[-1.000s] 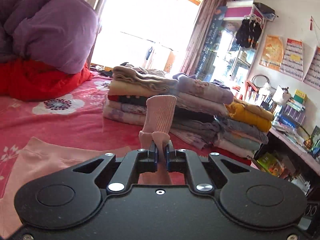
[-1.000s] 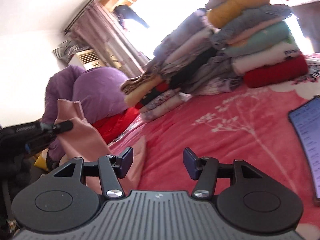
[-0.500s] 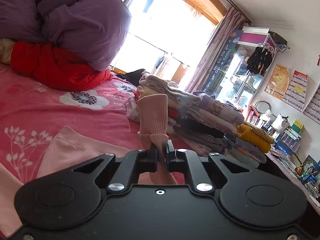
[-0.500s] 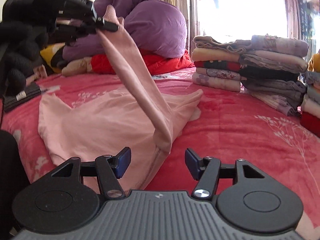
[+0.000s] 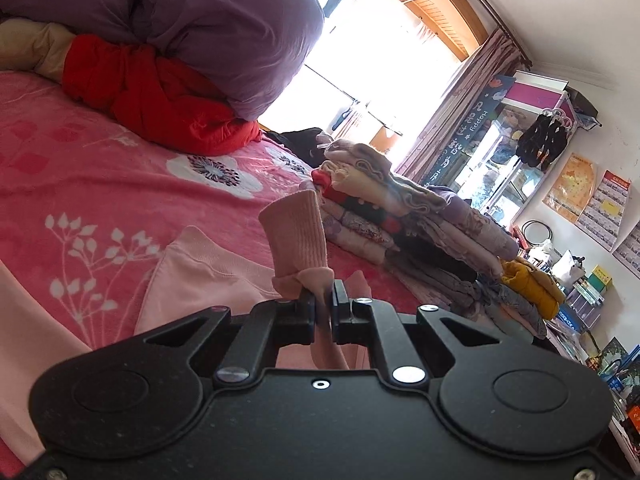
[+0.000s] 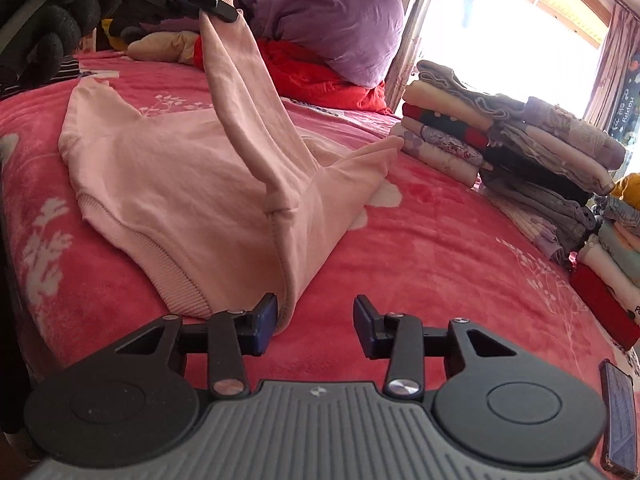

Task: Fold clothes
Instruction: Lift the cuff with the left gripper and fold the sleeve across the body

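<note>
- Currently, 1 garment was in work: a pink sweatshirt (image 6: 168,168) lay spread on the red floral bedspread (image 6: 440,248), ahead of and to the left of the right tongs (image 6: 315,322).
- Left tongs (image 5: 323,312) were clamped shut on the ribbed cuff (image 5: 294,236) of the sweatshirt's sleeve; the cuff stood up just beyond the jaws in the left wrist view.
- In the right wrist view that same sleeve (image 6: 248,120) ran from the left tongs, high at upper left in a black-gloved hand (image 6: 44,20), down to the armpit seam just ahead of the right tongs.
- Right tongs were closing. The sweatshirt's side edge lay just beside the inner face of their left pad (image 6: 267,322); nothing was pressed between the pads, and most of the gap showed bare bedspread.
- Done, as judged: 2 stacks of folded clothes (image 6: 500,140) stood well beyond the right tongs, to their right.
- In hand, as judged: the first sleeve fold on this garment, with the sleeve lifted but not yet laid across the body.
- Left to do: lay this sleeve, fold the far sleeve (image 6: 360,164), fold the body, and move it to a stack.
- Noted aside: a phone (image 6: 620,420) lay at the right tongs' near right; purple bedding (image 6: 328,20) was heaped far ahead.
</note>
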A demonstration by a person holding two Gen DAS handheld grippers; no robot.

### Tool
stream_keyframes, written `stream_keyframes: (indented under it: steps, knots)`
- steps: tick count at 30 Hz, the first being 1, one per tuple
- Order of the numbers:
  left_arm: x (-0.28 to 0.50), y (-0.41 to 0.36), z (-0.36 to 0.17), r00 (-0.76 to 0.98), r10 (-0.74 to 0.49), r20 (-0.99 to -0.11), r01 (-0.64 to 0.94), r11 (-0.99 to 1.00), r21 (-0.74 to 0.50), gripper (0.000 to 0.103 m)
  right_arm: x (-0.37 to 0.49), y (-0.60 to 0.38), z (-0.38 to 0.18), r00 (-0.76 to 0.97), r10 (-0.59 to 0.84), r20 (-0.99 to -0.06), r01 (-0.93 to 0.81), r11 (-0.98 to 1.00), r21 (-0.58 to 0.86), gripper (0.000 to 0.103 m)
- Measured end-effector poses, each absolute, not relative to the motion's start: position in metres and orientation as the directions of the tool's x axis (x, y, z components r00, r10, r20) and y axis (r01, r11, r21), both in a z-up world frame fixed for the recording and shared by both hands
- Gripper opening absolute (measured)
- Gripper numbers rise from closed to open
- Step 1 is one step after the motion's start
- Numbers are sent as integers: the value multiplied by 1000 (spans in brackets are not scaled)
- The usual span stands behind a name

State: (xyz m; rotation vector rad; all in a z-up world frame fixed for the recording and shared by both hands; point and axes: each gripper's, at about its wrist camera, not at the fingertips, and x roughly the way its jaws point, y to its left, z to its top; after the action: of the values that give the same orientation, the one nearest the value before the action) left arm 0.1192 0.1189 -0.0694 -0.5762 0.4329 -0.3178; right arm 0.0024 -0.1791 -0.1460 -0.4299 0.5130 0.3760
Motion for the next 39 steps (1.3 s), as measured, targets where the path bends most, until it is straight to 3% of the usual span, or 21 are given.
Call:
stream_keyframes:
  steps: [14, 21, 31, 39]
  knots:
    - [135, 142, -78, 855, -411, -316, 171, 799, -576, 7, -6, -153, -153, 822, 214, -528, -479, 763, -435, 36]
    - [146, 149, -100, 835, -384, -395, 123, 828, -546, 7, -10, -148, -158, 825, 207, -525, -487, 732, -476, 36]
    - [134, 156, -97, 834, -387, -392, 126, 827, -549, 7, -21, -154, -150, 822, 229, -522, -503, 722, -475, 37]
    - [140, 162, -112, 825, -335, -455, 60, 852, -520, 7, -23, -154, -148, 802, 231, -550, -521, 721, -457, 37]
